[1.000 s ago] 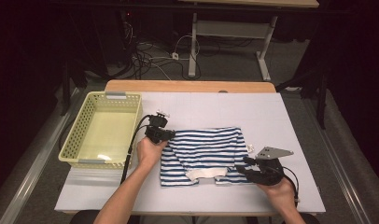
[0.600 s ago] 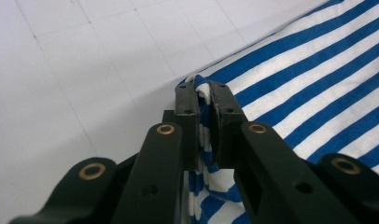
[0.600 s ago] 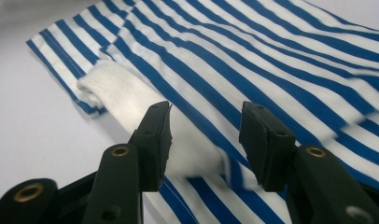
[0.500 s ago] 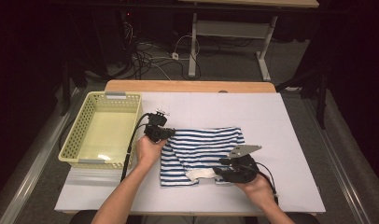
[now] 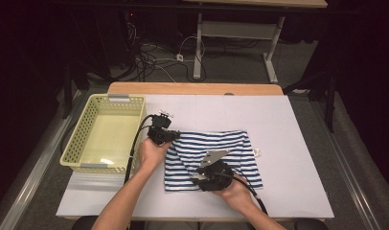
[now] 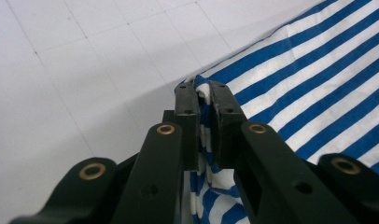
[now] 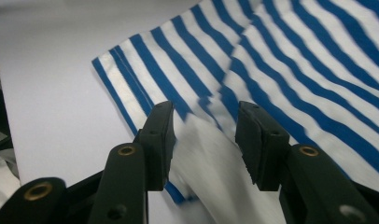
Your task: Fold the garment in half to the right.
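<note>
A blue-and-white striped garment (image 5: 221,148) lies flat on the white table (image 5: 298,129). My left gripper (image 5: 171,139) sits at its far left corner, and in the left gripper view this gripper (image 6: 204,93) is shut on a bunched fold of the striped cloth (image 6: 313,70). My right gripper (image 5: 196,178) is over the garment's front edge near the middle. Its jaws have just been closing. In the right gripper view the gripper (image 7: 204,116) straddles a white patch of the fabric (image 7: 201,154), and the pads are not pressing on it.
A pale yellow plastic basket (image 5: 77,136) stands at the table's left edge, beside my left hand. A small white tag (image 5: 257,153) lies by the garment's right edge. Bare table surface extends behind and to the right of the garment.
My right gripper has slid left along the garment's front edge, from the right corner to the middle, now covering the white patch. The left gripper has stayed at its corner.
</note>
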Demonstrator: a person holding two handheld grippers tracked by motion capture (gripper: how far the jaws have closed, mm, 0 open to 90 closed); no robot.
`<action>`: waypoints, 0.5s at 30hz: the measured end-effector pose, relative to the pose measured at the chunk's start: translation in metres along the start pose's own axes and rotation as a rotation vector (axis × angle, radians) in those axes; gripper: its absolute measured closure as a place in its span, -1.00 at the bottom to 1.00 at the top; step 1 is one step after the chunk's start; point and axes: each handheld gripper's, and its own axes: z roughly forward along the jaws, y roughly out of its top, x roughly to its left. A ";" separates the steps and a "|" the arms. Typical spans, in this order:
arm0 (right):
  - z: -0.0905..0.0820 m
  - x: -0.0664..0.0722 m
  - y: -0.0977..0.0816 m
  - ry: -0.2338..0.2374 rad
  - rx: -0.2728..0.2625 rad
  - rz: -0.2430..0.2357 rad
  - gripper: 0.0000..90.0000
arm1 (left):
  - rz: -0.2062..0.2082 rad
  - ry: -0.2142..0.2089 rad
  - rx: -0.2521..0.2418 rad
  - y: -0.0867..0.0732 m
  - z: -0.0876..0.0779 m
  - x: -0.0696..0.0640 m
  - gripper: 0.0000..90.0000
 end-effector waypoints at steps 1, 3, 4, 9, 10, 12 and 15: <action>0.003 0.002 0.002 0.005 0.005 -0.008 0.29 | 0.001 -0.001 -0.001 0.000 -0.001 0.000 0.81; 0.010 0.007 0.006 0.010 0.020 -0.020 0.29 | 0.005 -0.003 0.001 0.000 -0.002 -0.001 0.81; 0.013 0.008 0.008 0.013 0.024 -0.027 0.29 | 0.007 -0.002 0.003 0.000 -0.002 -0.001 0.81; 0.023 0.011 0.013 0.011 0.052 -0.052 0.23 | 0.012 -0.005 0.008 0.001 -0.002 -0.002 0.81; 0.023 0.012 0.013 0.011 0.055 -0.050 0.21 | 0.012 -0.006 0.009 0.001 -0.002 -0.002 0.81; 0.024 0.013 0.014 0.012 0.059 -0.054 0.17 | 0.015 -0.008 0.012 0.001 -0.002 -0.002 0.81; 0.026 0.016 0.016 0.004 0.067 -0.077 0.08 | 0.015 -0.011 0.013 0.001 -0.001 -0.002 0.80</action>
